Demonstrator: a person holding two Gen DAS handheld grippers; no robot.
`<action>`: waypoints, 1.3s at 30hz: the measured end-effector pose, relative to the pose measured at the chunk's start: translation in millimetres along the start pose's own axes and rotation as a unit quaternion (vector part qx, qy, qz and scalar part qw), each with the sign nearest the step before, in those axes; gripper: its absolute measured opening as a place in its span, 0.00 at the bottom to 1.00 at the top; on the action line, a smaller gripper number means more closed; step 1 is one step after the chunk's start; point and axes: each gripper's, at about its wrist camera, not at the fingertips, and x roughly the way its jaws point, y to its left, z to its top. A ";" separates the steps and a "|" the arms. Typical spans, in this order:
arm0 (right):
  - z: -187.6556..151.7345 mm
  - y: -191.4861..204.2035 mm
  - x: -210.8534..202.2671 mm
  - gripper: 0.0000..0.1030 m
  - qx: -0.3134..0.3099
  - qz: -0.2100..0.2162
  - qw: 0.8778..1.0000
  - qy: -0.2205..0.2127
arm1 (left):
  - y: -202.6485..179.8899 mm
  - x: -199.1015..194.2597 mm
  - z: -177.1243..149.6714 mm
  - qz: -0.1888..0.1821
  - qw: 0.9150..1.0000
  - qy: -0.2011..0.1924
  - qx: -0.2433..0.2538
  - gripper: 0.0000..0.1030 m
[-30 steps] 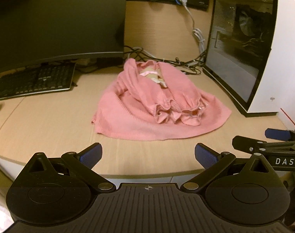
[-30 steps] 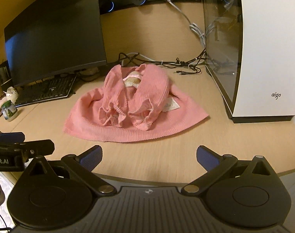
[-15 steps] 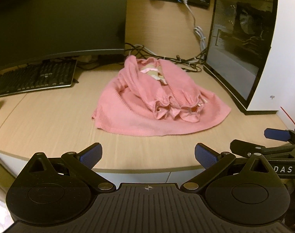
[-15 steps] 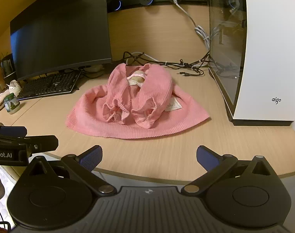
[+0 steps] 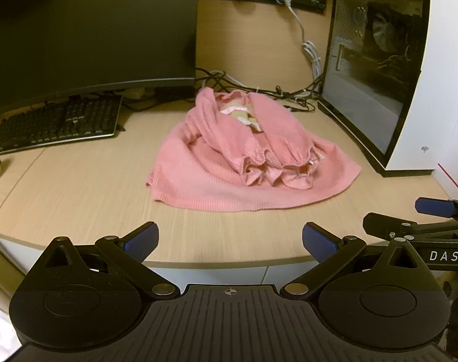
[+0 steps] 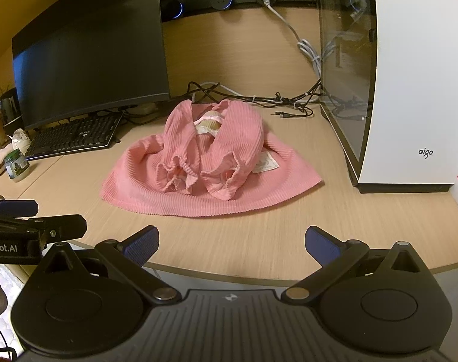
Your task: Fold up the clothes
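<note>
Pink ribbed knit garment (image 5: 250,163) lay spread on the pale wooden desk (image 5: 78,187), between the black keyboard (image 5: 57,123) and the white computer case (image 5: 415,69). Its sleeves were crossed inward, neckline pointing away, long axis front-to-back. Left gripper (image 5: 230,239) and right gripper (image 6: 232,241) were held spread, empty, short of the hem, probably for reaching.

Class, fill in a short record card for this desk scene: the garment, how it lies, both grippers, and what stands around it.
garment: pink ribbed top
lie: spread on the desk, both sleeves folded in over the front
left gripper: open, near the desk edge, holding nothing
right gripper: open, holding nothing
left of garment: monitor, keyboard
right of garment: white computer case
behind: tangled cables
</note>
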 end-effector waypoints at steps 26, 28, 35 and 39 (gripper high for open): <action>4.8 -1.7 5.7 1.00 0.005 0.005 1.000 0.002 | 1.2 3.3 2.8 0.000 1.000 0.001 0.005 1.00; 4.6 -1.1 6.2 1.00 0.006 0.004 1.000 0.003 | 1.1 3.6 2.6 0.000 1.000 0.001 0.006 1.00; 4.1 -1.9 6.8 1.00 0.008 0.002 1.000 0.004 | 2.3 6.3 3.1 -0.003 1.000 0.003 0.005 1.00; 3.9 -1.6 6.6 1.00 0.009 0.001 1.000 0.004 | 2.4 7.0 3.3 -0.004 1.000 0.004 0.006 1.00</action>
